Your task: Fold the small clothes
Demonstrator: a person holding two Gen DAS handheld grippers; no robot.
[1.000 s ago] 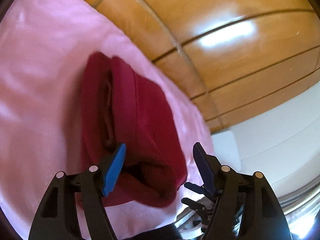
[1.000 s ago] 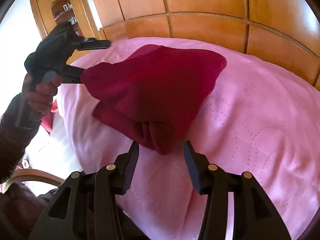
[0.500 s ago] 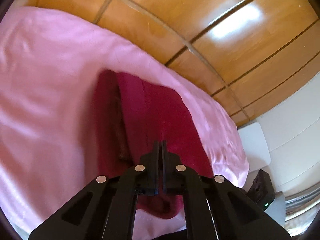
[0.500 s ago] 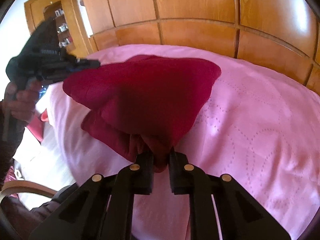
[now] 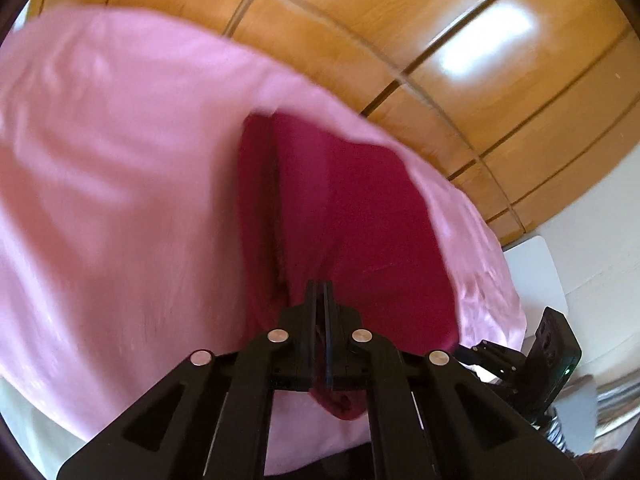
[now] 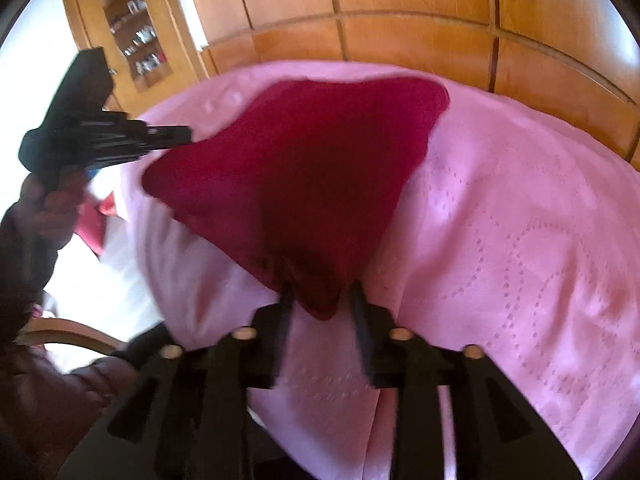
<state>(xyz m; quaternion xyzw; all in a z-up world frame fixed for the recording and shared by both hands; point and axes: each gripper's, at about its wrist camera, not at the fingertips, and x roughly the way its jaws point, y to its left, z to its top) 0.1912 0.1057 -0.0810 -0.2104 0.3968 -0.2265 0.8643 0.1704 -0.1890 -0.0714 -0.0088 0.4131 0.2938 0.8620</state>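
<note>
A dark red folded garment (image 6: 304, 168) lies on a pink bedspread (image 6: 520, 240). In the left wrist view the garment (image 5: 360, 216) runs away from my left gripper (image 5: 320, 292), which is shut on its near edge. In the right wrist view the left gripper (image 6: 176, 136) holds the garment's left corner lifted. My right gripper (image 6: 320, 300) is open, its fingers either side of the garment's near corner, which hangs between them.
A wooden panelled headboard (image 6: 400, 20) rises behind the bed. A wooden cabinet (image 6: 132, 40) with shelves stands at far left. The bedspread (image 5: 100, 200) falls off at the near edge. A white surface (image 5: 532, 272) lies to the right of the bed.
My left gripper shut on the garment's edge and lifted it. My right gripper shut on the near corner half a second ago and has now opened again.
</note>
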